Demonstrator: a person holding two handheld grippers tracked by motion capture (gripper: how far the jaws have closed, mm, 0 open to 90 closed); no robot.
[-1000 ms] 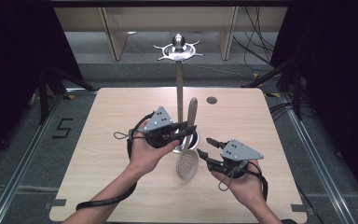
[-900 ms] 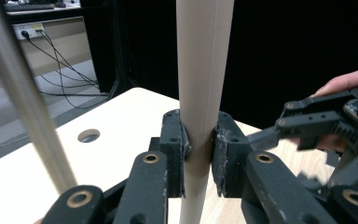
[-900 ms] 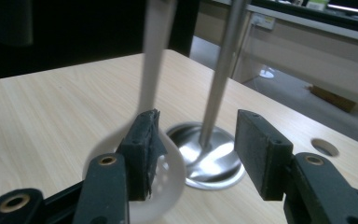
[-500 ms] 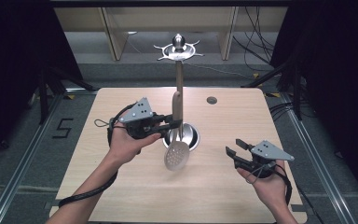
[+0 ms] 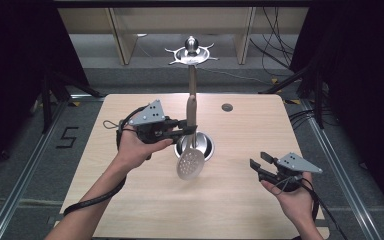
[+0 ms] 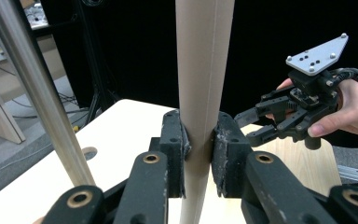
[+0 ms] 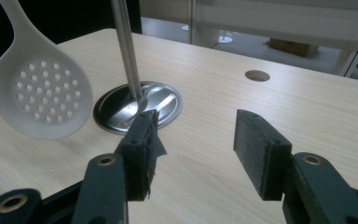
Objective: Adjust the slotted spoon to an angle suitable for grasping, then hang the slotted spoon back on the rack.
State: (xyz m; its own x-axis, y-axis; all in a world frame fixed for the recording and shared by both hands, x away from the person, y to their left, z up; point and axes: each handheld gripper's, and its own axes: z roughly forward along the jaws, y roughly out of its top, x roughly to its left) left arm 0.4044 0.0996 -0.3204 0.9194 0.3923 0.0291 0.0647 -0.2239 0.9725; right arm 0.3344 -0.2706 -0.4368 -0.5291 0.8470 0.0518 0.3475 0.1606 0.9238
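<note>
- Two grippers over a pale wooden table [image 5: 145, 200]: left gripper [image 5: 189, 129] raised left of centre, right gripper [image 5: 257, 162] low at the near right, well apart from it.
- Left gripper clamped on the tan handle of a slotted spoon [image 5: 190, 161], pads pressed against both sides of the handle [image 6: 200, 93] in the left gripper view.
- Spoon hanging roughly upright, handle up, perforated white bowl [image 7: 42, 98] down and clear of the tabletop, just near of a round metal base [image 5: 204, 146].
- Thin metal pole [image 5: 192, 82] rising from that base at table centre, topped by a metal disc with hooks [image 5: 190, 54]; spoon handle just beside the pole.
- Right gripper spread wide, nothing between its pads [image 7: 261, 149], aimed toward the base [image 7: 156, 105] and pole.
- Small round hole [image 5: 226, 107] in the table at the far right of centre.
</note>
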